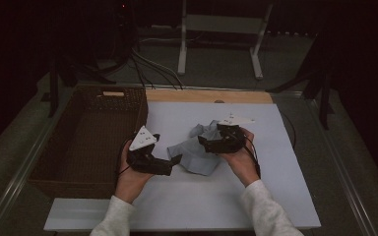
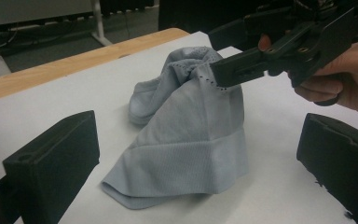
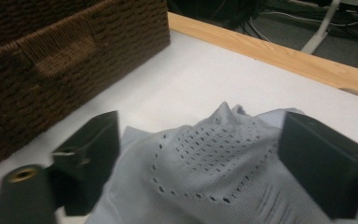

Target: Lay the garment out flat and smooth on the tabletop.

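The right claw [image 1: 207, 143] straddles the raised grey cloth [image 2: 191, 135], jaws wide, not pressing. The left claw [image 1: 173, 163] gapes empty beside its edge, with bare desk [image 1: 275, 167] around.

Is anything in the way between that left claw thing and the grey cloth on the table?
Nothing visible is. The left gripper stands open, and bare white table lies between its jaws and the grey cloth. The right gripper is at the cloth's raised top, above that path rather than in it.
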